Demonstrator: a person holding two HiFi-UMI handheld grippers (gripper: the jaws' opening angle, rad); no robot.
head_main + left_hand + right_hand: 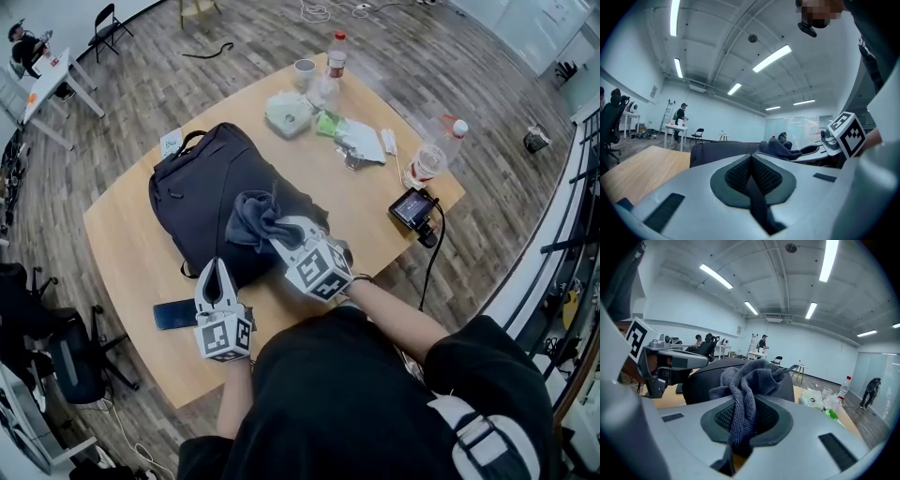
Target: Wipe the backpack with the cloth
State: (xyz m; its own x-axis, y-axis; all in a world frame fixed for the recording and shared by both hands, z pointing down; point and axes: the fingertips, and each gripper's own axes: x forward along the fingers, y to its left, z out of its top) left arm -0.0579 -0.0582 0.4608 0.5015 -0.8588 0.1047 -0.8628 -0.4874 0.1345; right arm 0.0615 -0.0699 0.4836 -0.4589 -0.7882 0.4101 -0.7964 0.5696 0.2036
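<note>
A dark backpack [202, 192] lies flat on the wooden table [122, 262]. A grey cloth [261, 221] is bunched on the backpack's near right part, and my right gripper [286, 232] is shut on it. In the right gripper view the cloth [747, 380] hangs out from between the jaws in front of the backpack [705, 376]. My left gripper [218, 272] stands at the backpack's near edge, shut with nothing between its jaws. The left gripper view shows the backpack [722, 150] ahead and the cloth [780, 147] beyond it.
A black phone [176, 314] lies on the table left of my left gripper. At the far side stand a cup [304, 71], two bottles [336, 54] [436, 150], wrapped packets [289, 112] and a small camera [413, 208] with a cable. Chairs [56, 347] stand at the left.
</note>
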